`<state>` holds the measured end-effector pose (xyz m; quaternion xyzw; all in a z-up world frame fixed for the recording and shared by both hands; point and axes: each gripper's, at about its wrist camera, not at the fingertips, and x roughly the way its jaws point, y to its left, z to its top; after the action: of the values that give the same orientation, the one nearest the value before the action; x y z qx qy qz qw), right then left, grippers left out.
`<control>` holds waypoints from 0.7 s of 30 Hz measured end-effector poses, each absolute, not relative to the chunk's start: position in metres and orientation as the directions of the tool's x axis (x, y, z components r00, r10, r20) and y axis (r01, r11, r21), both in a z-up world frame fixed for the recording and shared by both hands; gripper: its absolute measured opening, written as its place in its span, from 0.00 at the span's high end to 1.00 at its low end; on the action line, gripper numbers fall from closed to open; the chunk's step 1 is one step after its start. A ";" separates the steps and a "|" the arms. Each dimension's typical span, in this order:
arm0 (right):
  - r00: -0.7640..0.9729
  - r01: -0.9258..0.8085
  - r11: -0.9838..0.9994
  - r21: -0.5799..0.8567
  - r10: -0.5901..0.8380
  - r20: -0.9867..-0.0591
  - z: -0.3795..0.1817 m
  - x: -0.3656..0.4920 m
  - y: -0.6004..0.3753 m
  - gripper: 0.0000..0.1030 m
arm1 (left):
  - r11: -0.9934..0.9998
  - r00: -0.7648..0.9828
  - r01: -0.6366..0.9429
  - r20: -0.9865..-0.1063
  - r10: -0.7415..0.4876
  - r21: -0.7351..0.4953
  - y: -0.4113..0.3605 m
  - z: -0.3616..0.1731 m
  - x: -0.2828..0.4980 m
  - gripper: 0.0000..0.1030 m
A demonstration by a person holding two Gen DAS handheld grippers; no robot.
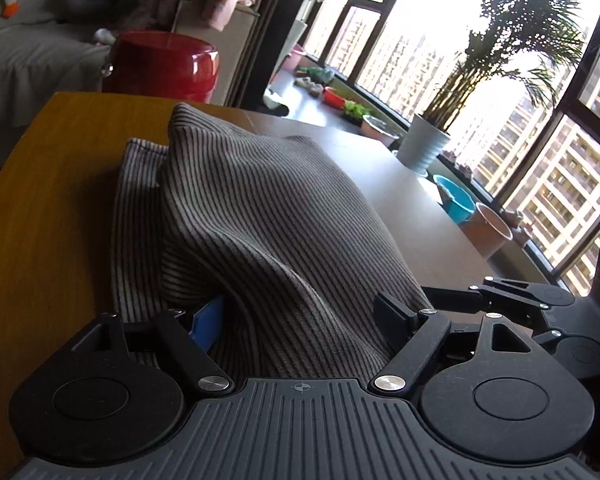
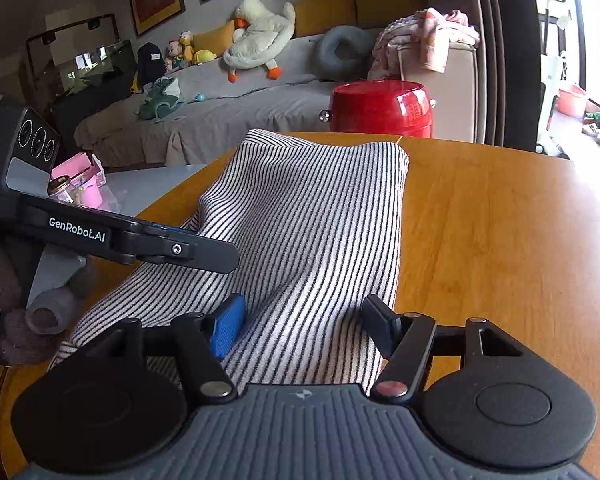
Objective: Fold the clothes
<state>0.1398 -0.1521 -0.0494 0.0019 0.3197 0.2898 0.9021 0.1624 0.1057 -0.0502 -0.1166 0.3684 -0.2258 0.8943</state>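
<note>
Left gripper (image 1: 304,320), right gripper (image 2: 306,326): both spread wide over ribbed striped knit garment (image 2: 320,216), draped on glossy wooden table (image 2: 500,240).

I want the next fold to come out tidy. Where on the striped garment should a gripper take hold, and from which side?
Probably the near edge of the striped garment, from the near side of the wooden table, fingers level with the top. The far end lies flat, while the near part rises in a hump between the open jaws of the right gripper and left gripper, so it offers a pinchable fold.
</note>
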 end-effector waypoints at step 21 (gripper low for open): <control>0.603 -0.608 0.773 0.181 0.598 -0.528 -0.019 0.101 -0.137 0.24 | 0.950 0.753 0.173 -0.587 -0.297 -0.258 0.157 -0.022 0.117 0.18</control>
<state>0.1006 -0.1371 -0.0191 -0.0089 0.2917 0.3370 0.8951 0.1166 0.1573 -0.0224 -0.0940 0.3280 -0.1262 0.9315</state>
